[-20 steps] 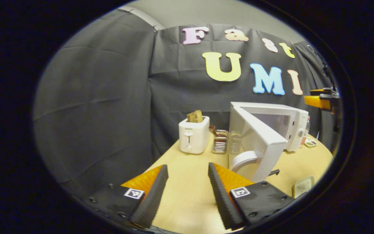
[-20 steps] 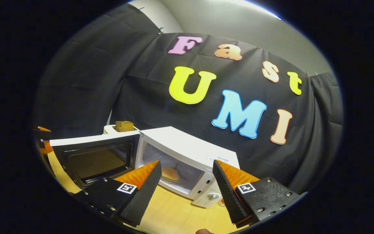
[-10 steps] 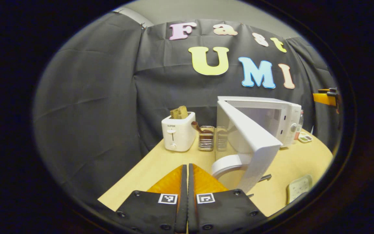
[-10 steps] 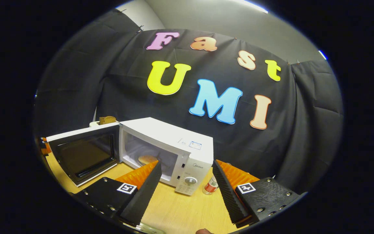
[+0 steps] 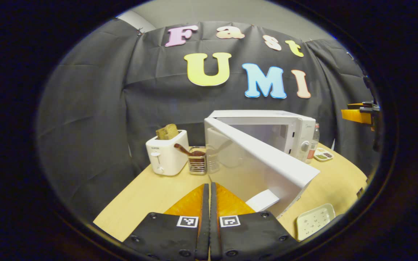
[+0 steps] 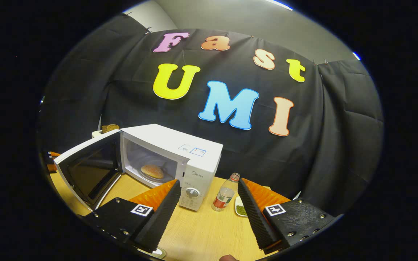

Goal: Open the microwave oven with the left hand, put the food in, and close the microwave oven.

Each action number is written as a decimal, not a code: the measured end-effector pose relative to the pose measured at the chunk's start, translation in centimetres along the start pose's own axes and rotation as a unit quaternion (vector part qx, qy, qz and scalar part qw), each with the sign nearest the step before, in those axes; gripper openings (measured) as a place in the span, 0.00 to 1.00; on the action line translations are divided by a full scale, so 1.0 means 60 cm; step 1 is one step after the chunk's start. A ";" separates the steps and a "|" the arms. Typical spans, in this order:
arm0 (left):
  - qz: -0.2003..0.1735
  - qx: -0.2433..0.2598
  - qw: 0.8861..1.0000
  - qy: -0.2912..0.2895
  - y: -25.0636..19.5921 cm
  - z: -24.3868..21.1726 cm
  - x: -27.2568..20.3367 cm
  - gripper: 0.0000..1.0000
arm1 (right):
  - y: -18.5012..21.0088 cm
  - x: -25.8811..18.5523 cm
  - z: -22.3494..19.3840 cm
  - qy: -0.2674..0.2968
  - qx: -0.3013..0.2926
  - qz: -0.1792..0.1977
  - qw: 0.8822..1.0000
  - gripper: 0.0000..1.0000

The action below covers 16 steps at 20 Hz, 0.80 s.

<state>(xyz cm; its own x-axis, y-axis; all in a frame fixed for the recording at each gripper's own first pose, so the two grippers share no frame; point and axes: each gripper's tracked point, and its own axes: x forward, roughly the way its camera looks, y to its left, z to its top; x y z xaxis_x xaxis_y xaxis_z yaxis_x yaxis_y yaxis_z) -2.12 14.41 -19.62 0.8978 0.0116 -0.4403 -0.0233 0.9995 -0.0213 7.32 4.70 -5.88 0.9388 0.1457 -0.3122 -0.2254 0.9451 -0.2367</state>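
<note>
Though door (image 5: 263, 163) ajar, table (image 6: 201, 232) beside bare.

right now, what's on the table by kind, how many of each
appliances: 2, the microwave with its door open and the toaster
food: 2, the bun inside the microwave and the bread in the toaster
bottles: 1, the bottle
dishes: 2, the small dish and the white plate
metal racks: 1, the rack
total: 8
</note>
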 end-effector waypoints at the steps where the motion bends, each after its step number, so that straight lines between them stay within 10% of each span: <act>1: -0.008 0.002 1.000 0.000 -0.019 0.006 0.006 0.07 | -0.011 -0.001 -0.001 0.000 0.001 -0.002 1.000 0.97; 16: -0.104 0.046 0.993 -0.020 -0.243 0.085 0.100 0.07 | -0.160 -0.052 -0.053 0.008 0.027 -0.045 0.999 0.97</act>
<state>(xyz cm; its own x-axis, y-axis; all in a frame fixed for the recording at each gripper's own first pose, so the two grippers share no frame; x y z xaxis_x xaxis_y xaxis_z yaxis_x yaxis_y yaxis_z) 5.85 0.05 -17.36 0.8961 -0.1954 -0.3986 0.2023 0.9790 -0.0251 5.72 -5.75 -5.57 0.9504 0.0561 -0.3060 -0.1263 0.9685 -0.2148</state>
